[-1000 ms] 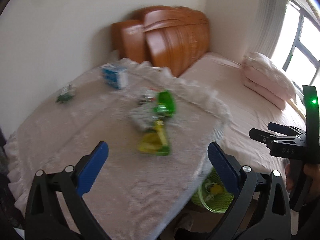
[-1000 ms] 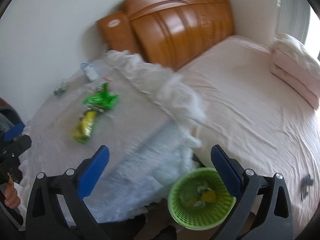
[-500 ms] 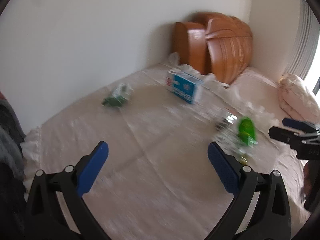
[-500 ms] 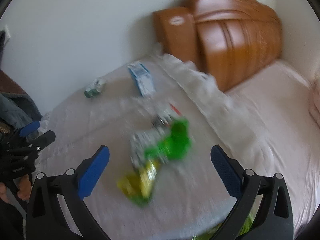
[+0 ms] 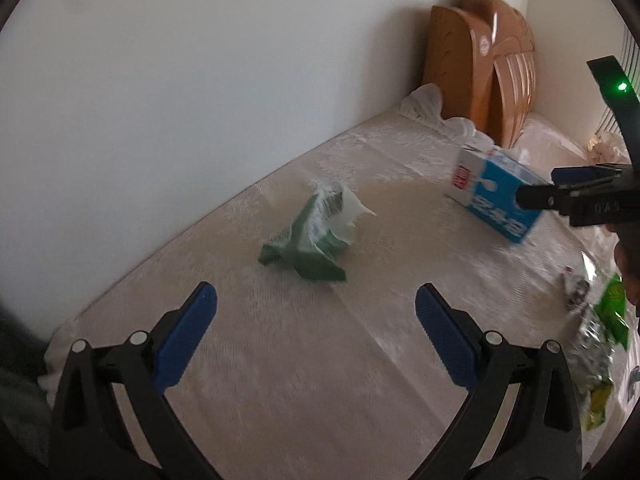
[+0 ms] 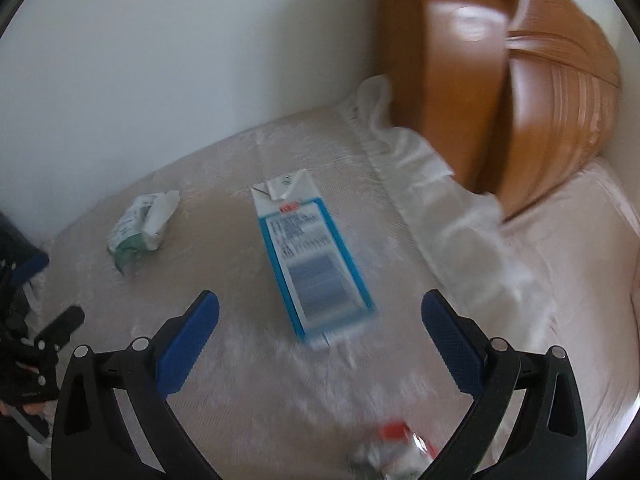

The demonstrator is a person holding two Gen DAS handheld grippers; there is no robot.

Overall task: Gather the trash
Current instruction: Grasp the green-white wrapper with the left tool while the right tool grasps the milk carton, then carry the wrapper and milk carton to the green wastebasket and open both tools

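A crumpled green and white wrapper (image 5: 316,232) lies on the lace-covered table (image 5: 280,380), just ahead of my open, empty left gripper (image 5: 316,320). It also shows in the right wrist view (image 6: 140,228). A blue and white carton (image 6: 312,256) lies flat on the table ahead of my open, empty right gripper (image 6: 320,324); it also shows in the left wrist view (image 5: 496,200). Green, silver and yellow wrappers (image 5: 600,344) lie at the right edge. A red and silver wrapper (image 6: 396,444) lies blurred below the right gripper.
A white wall (image 5: 200,80) runs along the table's far side. A wooden headboard (image 6: 520,80) stands behind, with a pink bed (image 6: 580,260) to the right. The right gripper's body (image 5: 580,196) shows at the left view's right edge.
Both grippers have swung left over the table. The left now faces the green and white wrapper, the right faces the blue carton. The green bin has left view. Both stay open.
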